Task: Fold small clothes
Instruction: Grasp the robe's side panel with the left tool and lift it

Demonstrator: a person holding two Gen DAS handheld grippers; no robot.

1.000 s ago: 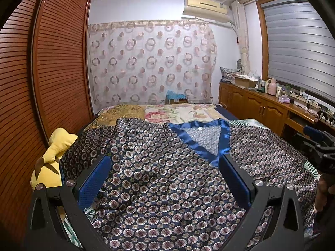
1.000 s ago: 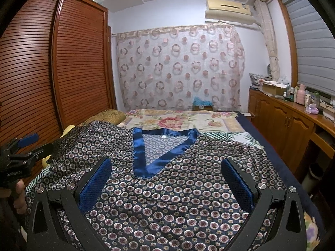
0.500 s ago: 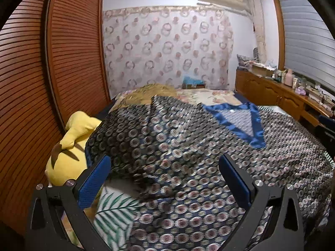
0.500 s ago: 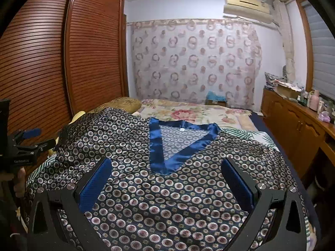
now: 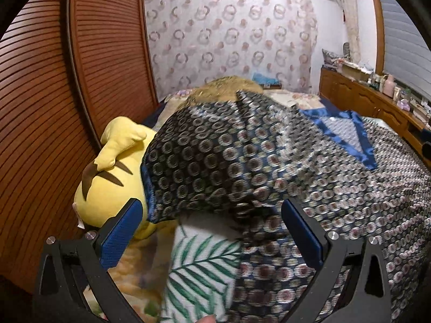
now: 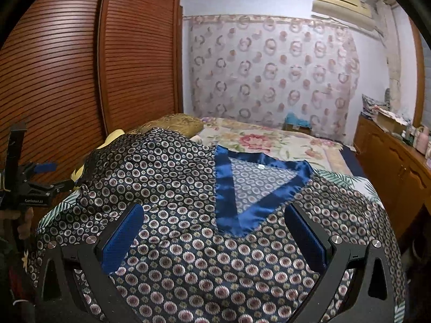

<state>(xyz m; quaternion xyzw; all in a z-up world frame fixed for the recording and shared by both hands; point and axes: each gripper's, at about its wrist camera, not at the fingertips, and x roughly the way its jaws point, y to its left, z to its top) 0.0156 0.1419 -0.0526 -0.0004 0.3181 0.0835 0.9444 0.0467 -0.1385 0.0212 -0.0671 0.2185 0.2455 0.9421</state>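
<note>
A dark top (image 6: 188,255) printed with small rings, with a blue satin V-neck (image 6: 237,215), lies spread face up on the bed. My right gripper (image 6: 212,238) hovers open over its chest, just below the V. In the left wrist view the top's sleeve (image 5: 204,167) is rumpled and drapes against a yellow plush toy (image 5: 107,172). My left gripper (image 5: 211,231) stands open at the sleeve's lower edge, over a leaf-print sheet (image 5: 202,263), with nothing between its pads. The right wrist view shows the left gripper (image 6: 35,180) at the bed's left side.
Louvred wooden wardrobe doors (image 5: 54,94) stand close along the bed's left side. A brown pillow (image 6: 175,125) and floral bedspread (image 6: 264,140) lie beyond the top. A wooden cabinet (image 6: 390,167) with bottles runs along the right. A patterned curtain (image 6: 269,75) hangs behind.
My left gripper has swung left, from over the top's chest to the sleeve edge by the plush toy. The right gripper has turned slightly left. Both stay open.
</note>
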